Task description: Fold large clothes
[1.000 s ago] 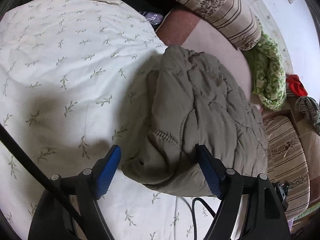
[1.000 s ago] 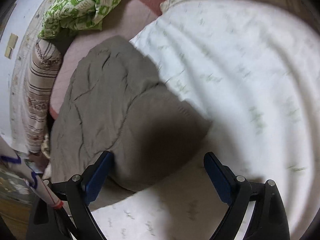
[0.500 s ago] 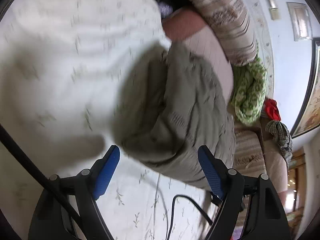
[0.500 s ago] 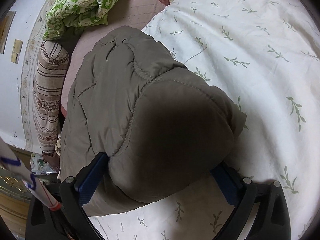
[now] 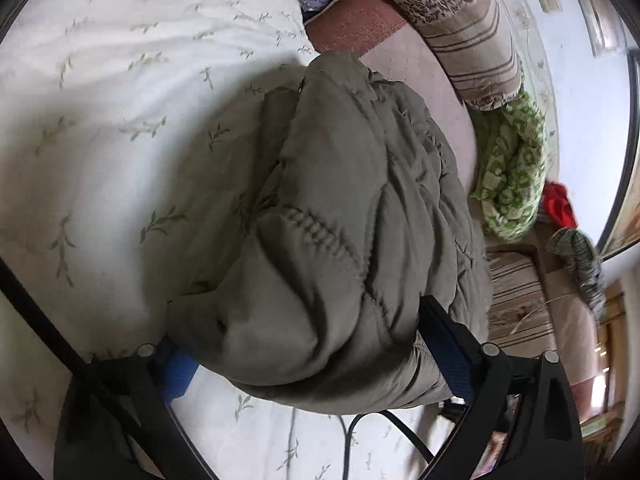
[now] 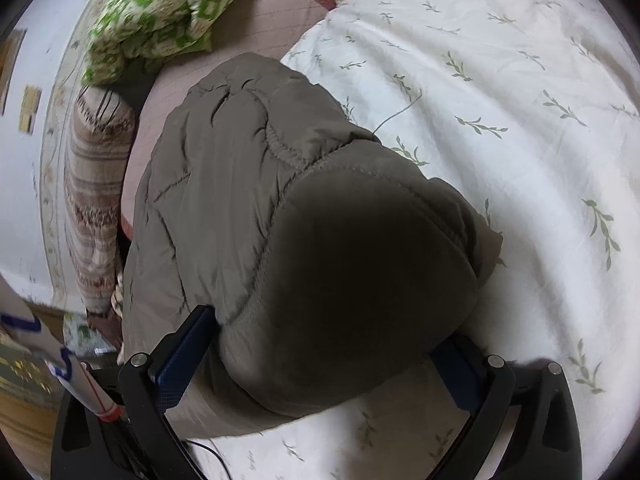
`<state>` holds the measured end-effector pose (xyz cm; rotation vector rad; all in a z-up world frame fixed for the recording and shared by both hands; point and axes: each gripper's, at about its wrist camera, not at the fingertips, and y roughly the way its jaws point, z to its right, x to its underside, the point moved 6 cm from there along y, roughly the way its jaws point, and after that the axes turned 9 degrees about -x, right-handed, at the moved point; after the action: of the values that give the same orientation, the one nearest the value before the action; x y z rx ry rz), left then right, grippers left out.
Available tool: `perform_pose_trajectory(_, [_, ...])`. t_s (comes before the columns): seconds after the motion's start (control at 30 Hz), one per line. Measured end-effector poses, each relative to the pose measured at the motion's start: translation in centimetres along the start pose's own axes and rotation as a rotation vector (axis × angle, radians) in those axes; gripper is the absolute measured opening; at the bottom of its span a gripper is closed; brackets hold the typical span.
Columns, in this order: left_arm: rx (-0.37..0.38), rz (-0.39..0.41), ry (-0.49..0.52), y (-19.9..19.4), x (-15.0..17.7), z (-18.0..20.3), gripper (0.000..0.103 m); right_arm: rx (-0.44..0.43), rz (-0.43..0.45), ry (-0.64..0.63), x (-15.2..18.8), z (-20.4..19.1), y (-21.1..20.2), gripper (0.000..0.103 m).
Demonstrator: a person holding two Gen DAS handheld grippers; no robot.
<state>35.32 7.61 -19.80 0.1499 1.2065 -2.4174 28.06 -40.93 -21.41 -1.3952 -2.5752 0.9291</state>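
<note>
A bulky olive-grey quilted jacket lies folded into a thick bundle on a white bedspread printed with small green sprigs, its far end reaching onto a pinkish-brown mat that runs along the edge of the bed. The left gripper straddles the near end of the bundle with its jaws spread wide; they have just been opening a little further, and the padded cloth bulges between the blue pads, hiding most of the left one, so I cannot tell for sure whether the pads press on it. From the other side the right gripper does the same at its own end of the jacket, jaws as wide as they go after just opening, a dark shadowed lump of fabric filling the gap and covering the top of the right-hand pad. Beyond the jacket a brown striped bolster lies against the pale wall, with a green-and-white patterned blanket crumpled beside it and something red just past that. A thin black cable loops over the bedspread below the left gripper
</note>
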Motion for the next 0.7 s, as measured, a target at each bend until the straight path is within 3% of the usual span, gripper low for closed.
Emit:
perform_pose_trajectory(0.1, [-0.031, 0.006, 0.031, -1.5, 0.0, 0.9, 0.055, 0.031, 0.003, -0.009, -0.1, -0.5, 0.1, 0.095])
perform_pose_trajectory(0.17, [-0.073, 0.038, 0.081, -3.0, 0.4, 2.2, 0.050, 0.043, -0.002, -0.039, 0.0, -1.4, -0.5, 0.067])
perform_pose_trajectory(0.27, [-0.134, 0.069, 0.134, -4.4, 1.8, 3.3, 0.048, 0.030, -0.001, -0.066, 0.0, -2.4, -2.0, 0.049])
perform_pose_trajectory(0.47, [-0.151, 0.039, 0.139, -6.0, 3.8, 2.9, 0.048, 0.011, -0.018, -0.086, 0.4, -2.3, -4.9, 0.045])
perform_pose_trajectory(0.63, [-0.170, 0.027, 0.134, -7.0, 5.6, 1.8, 0.049, 0.011, -0.041, -0.116, 2.9, -1.3, -6.7, 0.045])
perform_pose_trajectory(0.7, [-0.186, 0.025, 0.135, -6.9, 6.1, 1.8, 0.054, -0.003, -0.047, -0.098, 3.3, -0.5, -6.7, 0.045])
